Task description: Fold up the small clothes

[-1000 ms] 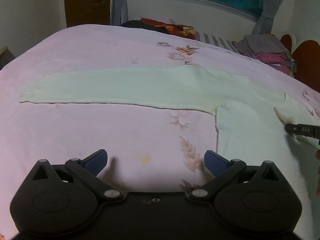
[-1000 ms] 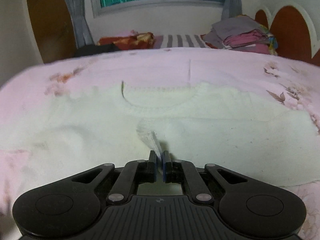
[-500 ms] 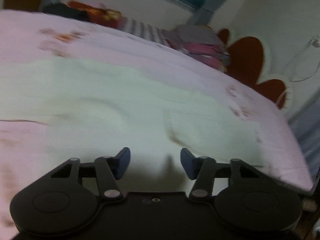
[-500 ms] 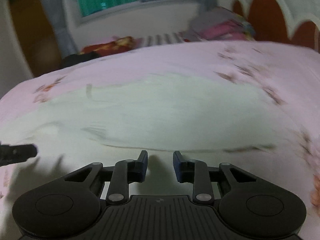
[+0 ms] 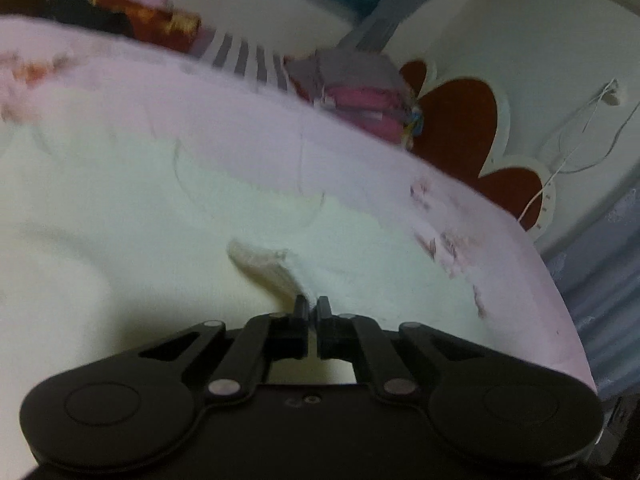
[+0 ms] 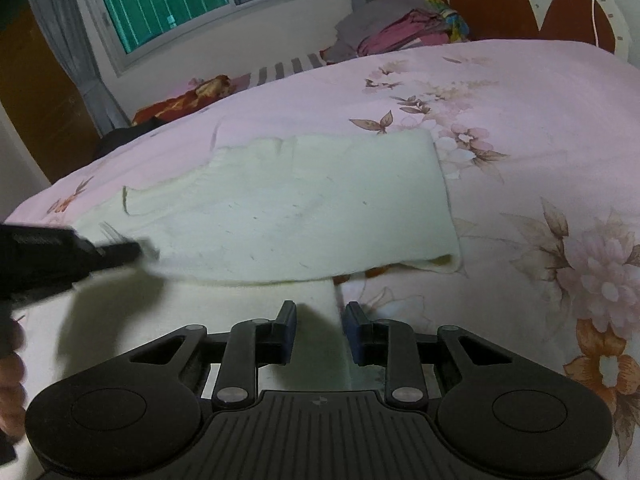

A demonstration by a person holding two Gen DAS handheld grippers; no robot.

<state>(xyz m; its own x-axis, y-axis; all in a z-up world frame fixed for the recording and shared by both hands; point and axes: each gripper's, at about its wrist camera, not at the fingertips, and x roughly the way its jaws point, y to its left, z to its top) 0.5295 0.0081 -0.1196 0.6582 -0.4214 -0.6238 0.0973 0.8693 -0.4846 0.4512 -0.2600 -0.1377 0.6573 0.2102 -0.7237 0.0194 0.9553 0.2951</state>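
A cream knit sweater point(image 5: 160, 240) lies spread on the pink floral bedsheet point(image 6: 520, 120). My left gripper point(image 5: 313, 308) is shut on a ribbed strip point(image 5: 264, 268) of the sweater that rises from the cloth just below the neckline. In the right wrist view the same gripper point(image 6: 136, 250) shows blurred at the left edge, its tips on the sweater. The sweater's right sleeve point(image 6: 312, 200) lies flat across the sheet. My right gripper point(image 6: 320, 316) stands open low over the sweater's side edge, with that edge lying between its blue pads, untouched.
A pile of folded clothes point(image 6: 400, 28) sits at the far side of the bed by the scalloped headboard point(image 5: 460, 120). A striped pillow point(image 5: 244, 60) and a red cloth point(image 6: 180, 100) lie below the window. A person's hand point(image 6: 10, 360) shows at the left edge.
My left gripper swung right over the sweater and closed on the ribbed strip. My right gripper let that strip go, opened, and moved right toward the sleeve.
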